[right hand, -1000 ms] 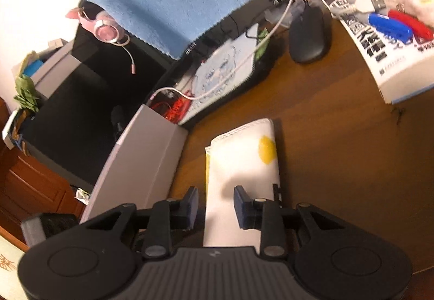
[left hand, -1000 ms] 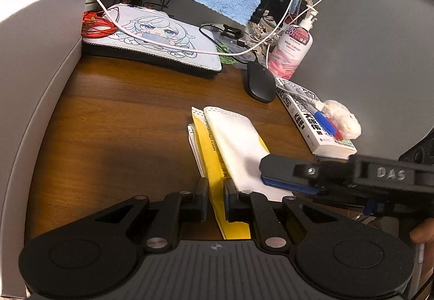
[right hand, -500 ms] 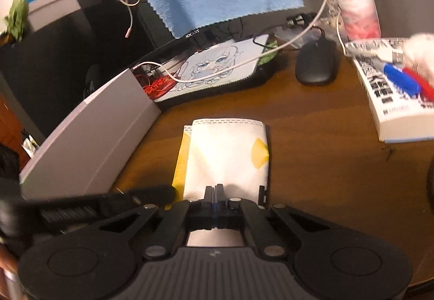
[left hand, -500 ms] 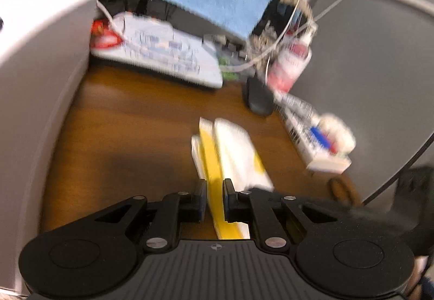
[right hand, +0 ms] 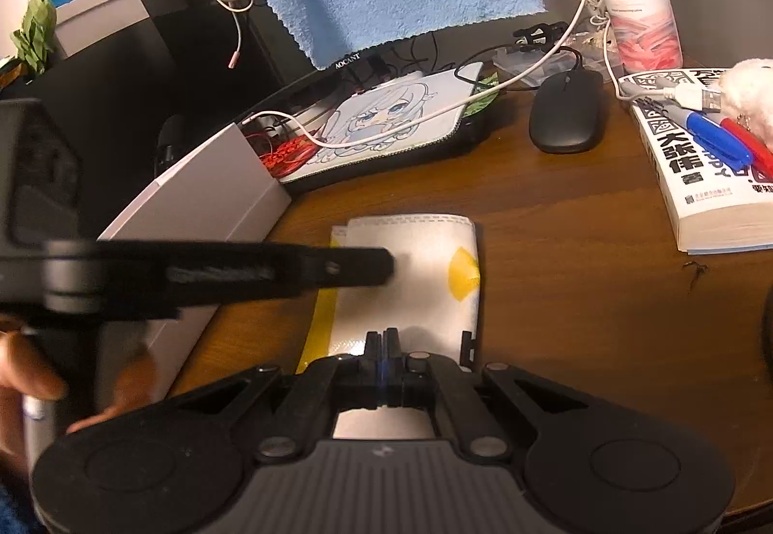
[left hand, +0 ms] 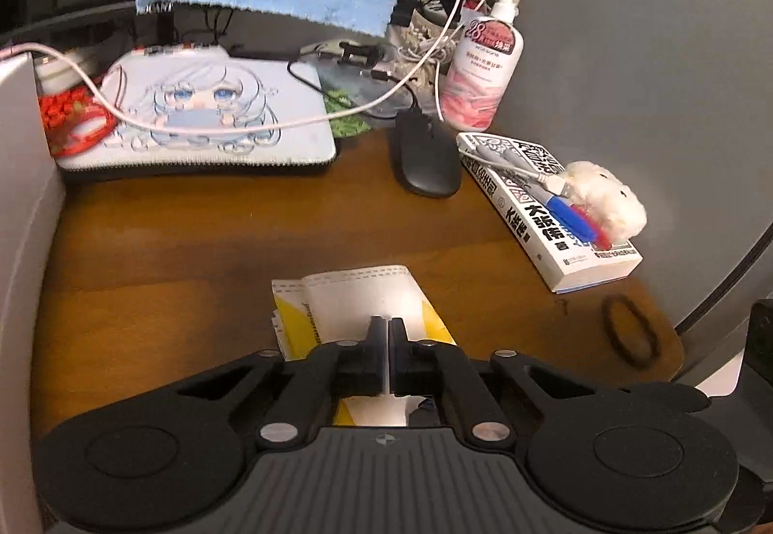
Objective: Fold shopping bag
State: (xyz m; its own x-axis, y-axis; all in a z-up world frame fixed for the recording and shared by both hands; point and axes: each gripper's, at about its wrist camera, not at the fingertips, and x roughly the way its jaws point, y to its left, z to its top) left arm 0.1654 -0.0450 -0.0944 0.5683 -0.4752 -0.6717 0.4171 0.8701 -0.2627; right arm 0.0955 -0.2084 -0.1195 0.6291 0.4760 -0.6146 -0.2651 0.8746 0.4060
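Over on the left, the left tool (right hand: 381,266) has swung across from the yellow edge of the folded white-and-yellow fabric shopping bag (right hand: 410,278) to its white middle. A second ago its jaws stood slightly apart around that yellow strip; they have just been closing and now meet with nothing caught between them. From the right wrist view its tip reaches in sideways over the bag's left half, though I cannot tell whether it presses on the fabric or only hovers over it.

The bag itself lies flat on the brown wooden surface (left hand: 169,244), folded into a narrow packet with its stitched hem pointing toward the pale illustrated mouse pad (left hand: 203,108).

To the right, the right tool (right hand: 385,338) was open around the near end of the bag a second ago; its jaws are now fully together at the bag's near edge, and whether any fabric is pinched there is hidden by the fingers.

My guess is that the last fold is laid and both closed tools are placed to flatten or steady the packet.
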